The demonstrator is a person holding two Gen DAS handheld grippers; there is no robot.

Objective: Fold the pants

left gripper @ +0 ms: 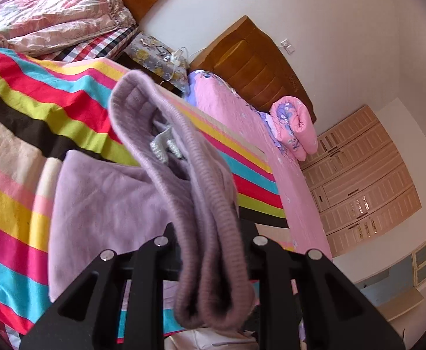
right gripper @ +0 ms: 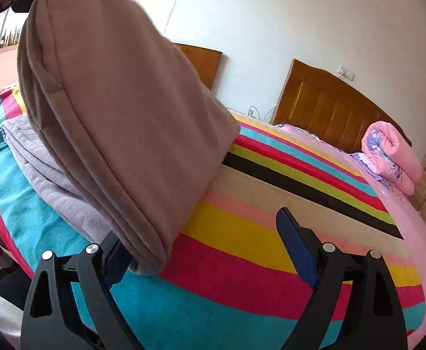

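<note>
Tongs, left (left gripper: 213, 250): clenched on the ribbed waistband of the pants (left gripper: 183, 151), which bulges out past the black arms toward the lens in the left wrist view. Mauve knit fabric rises from the grip in a loop; a pale knitted drawstring (left gripper: 166, 145) shows inside the waist opening. Rest of the garment drapes down to the left and lies on the striped bedspread (left gripper: 23, 110).

Tongs, right (right gripper: 210, 248): released, jaws standing wide with blue pads visible. The bottom corner of the hanging pants (right gripper: 110, 116) sits just beside the left-hand pad; whether it touches is not clear. Nothing is pinched between the pads; bare striped bedspread (right gripper: 242, 262) fills the gap.

Right wrist view, middle distance: pants hang as a doubled panel from the upper left of the frame, lower edge meeting the bedspread. A paler lilac layer of the same garment lies flat beneath and to the left of it.

Further back, both views: a second bed with a pink quilted cover (left gripper: 236, 110), a rolled pink floral quilt (right gripper: 390, 151) on it, and a brown wooden headboard (right gripper: 329, 105) against the white wall (right gripper: 271, 14). Left wrist view adds a crumpled pink quilt (left gripper: 52, 11) at upper left, a nightstand with a floral cloth (left gripper: 154, 55) between the beds, and a pale wardrobe (left gripper: 364, 180) at right.
</note>
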